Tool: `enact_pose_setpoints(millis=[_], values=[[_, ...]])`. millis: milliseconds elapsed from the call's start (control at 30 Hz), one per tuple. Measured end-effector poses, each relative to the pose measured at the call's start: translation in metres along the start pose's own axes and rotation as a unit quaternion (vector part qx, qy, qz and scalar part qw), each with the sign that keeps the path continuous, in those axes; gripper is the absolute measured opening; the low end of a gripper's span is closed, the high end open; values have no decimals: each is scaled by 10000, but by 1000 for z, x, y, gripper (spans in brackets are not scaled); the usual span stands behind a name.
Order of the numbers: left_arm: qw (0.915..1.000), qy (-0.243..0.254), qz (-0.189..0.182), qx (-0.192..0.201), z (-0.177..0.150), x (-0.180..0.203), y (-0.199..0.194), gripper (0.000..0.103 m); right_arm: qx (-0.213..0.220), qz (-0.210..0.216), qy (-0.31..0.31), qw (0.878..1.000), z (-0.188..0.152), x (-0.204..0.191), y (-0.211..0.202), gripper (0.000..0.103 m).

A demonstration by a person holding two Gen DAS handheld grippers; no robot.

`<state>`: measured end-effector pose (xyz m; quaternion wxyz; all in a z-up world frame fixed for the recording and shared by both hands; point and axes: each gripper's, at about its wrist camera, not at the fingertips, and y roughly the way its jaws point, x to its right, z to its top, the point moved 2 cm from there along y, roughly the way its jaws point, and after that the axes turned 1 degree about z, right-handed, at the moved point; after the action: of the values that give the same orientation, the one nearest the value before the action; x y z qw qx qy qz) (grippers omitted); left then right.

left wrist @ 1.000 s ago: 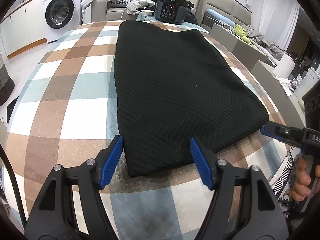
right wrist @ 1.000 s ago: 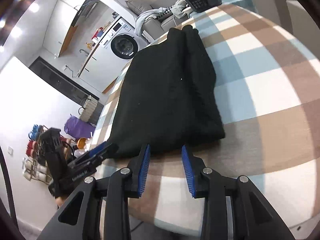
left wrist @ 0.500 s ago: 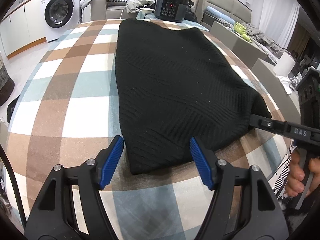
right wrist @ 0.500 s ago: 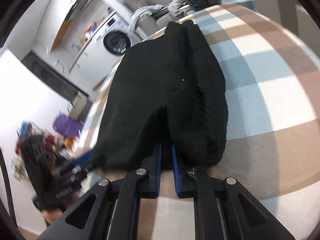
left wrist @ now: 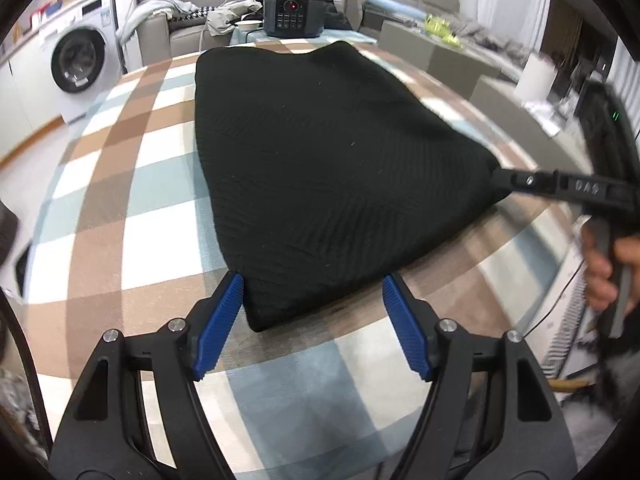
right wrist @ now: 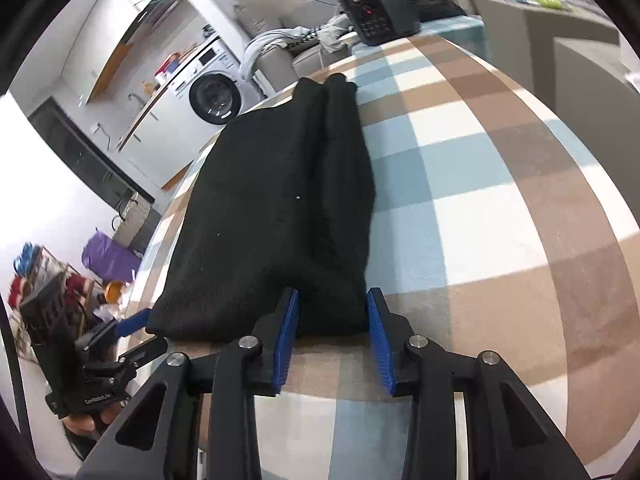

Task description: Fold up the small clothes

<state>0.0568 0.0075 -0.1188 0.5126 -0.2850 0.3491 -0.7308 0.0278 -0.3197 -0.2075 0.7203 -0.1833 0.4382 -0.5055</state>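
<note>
Garment: black knit garment (left wrist: 320, 168) lies folded lengthwise on the checked worktop (left wrist: 132, 216).
Left tongs (left wrist: 312, 320): spread around its near left corner.
Right tongs (right wrist: 332, 324): just reopened, straddling its near right corner, not pinching.

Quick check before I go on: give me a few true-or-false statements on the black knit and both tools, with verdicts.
1. The black knit garment lies on a checked tablecloth. True.
2. The left tool is clamped shut on the garment's near edge. False: its jaws stand open, the near corner between them.
3. The right tool straddles the garment's near right corner, which lies between its pads. True.
4. A washing machine stands beyond the table. True.
5. The garment hangs off the table's near edge. False: it lies wholly on the cloth.
</note>
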Motion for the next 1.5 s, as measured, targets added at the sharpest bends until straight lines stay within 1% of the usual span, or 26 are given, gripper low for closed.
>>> enact_pose_setpoints(millis=[67, 133, 167, 233, 333, 400, 533, 667, 733, 800, 833, 867, 900, 933, 967, 1000, 1033, 1100, 1167, 1233, 1333, 1400, 1500], values=[[9997, 55, 194, -106, 0, 1, 6, 69, -48, -36, -96, 9999, 0, -1, 7, 28], [9992, 13, 363, -149, 1, -2, 12, 68, -47, -42, -83, 9999, -1, -1, 11, 27], [9992, -76, 369, -163, 2, -5, 14, 68, -49, -20, -110, 9999, -1, -2, 14, 27], [9992, -336, 223, -82, 7, -16, 16, 67, -54, 26, -72, 10000, 2, -2, 17, 27], [9982, -524, 287, -7, 18, -28, 19, 67, -70, 44, -169, 9998, 6, -5, 22, 26], [9981, -520, 332, 72, 25, -33, 21, 67, -56, 15, -208, 9998, 12, -6, 28, 26], [9980, -391, 479, 106, 43, -38, 31, 67, -44, -102, -194, 9997, 27, -8, 38, 26], [9974, -423, 555, 162, 54, -44, 35, 67, -82, -154, -394, 9991, 28, -13, 38, 27], [9972, -508, 524, 179, 52, -46, 34, 67, -96, -155, -552, 9983, 28, -14, 34, 33], [9971, -502, 550, 175, 47, -45, 32, 67, -34, -139, -759, 9970, 28, -13, 26, 55], [9969, -500, 581, 196, 43, -45, 29, 67, 32, -146, -838, 9964, 28, -12, 20, 62], [9964, -519, 615, 257, 39, -46, 26, 68, 76, -154, -891, 9959, 29, -11, 18, 77], [9960, -536, 639, 319, 36, -45, 22, 72, 181, -156, -979, 9949, 30, -11, 13, 90], [9952, -561, 686, 415, 32, -46, 16, 76, 340, -156, -1061, 9936, 30, -10, 6, 94], [9940, -595, 748, 529, 30, -48, 11, 85, 485, -150, -1145, 9921, 30, -11, 1, 99], [9928, -626, 782, 653, 27, -48, 6, 89, 603, -133, -1208, 9908, 31, -12, -3, 102], [9913, -675, 796, 807, 25, -50, 0, 90, 742, -124, -1266, 9891, 31, -13, -7, 102], [9867, -836, 854, 1098, 22, -53, -10, 101, 975, -160, -1351, 9859, 31, -15, -13, 103], [9817, -933, 882, 1408, 20, -55, -19, 102, 1068, -78, -1355, 9850, 30, -16, -15, 103], [9788, -945, 894, 1584, 19, -55, -25, 102, 1129, 35, -1452, 9829, 26, -20, -16, 103], [9766, -917, 907, 1720, 19, -53, -29, 102, 1296, 136, -1662, 9775, 19, -27, -17, 103], [9753, -915, 921, 1786, 18, -51, -31, 102, 1347, 98, -1776, 9748, 15, -30, -17, 103], [9729, -1016, 793, 1918, 15, -50, -32, 102, 1401, 154, -1939, 9708, 10, -35, -18, 103]])
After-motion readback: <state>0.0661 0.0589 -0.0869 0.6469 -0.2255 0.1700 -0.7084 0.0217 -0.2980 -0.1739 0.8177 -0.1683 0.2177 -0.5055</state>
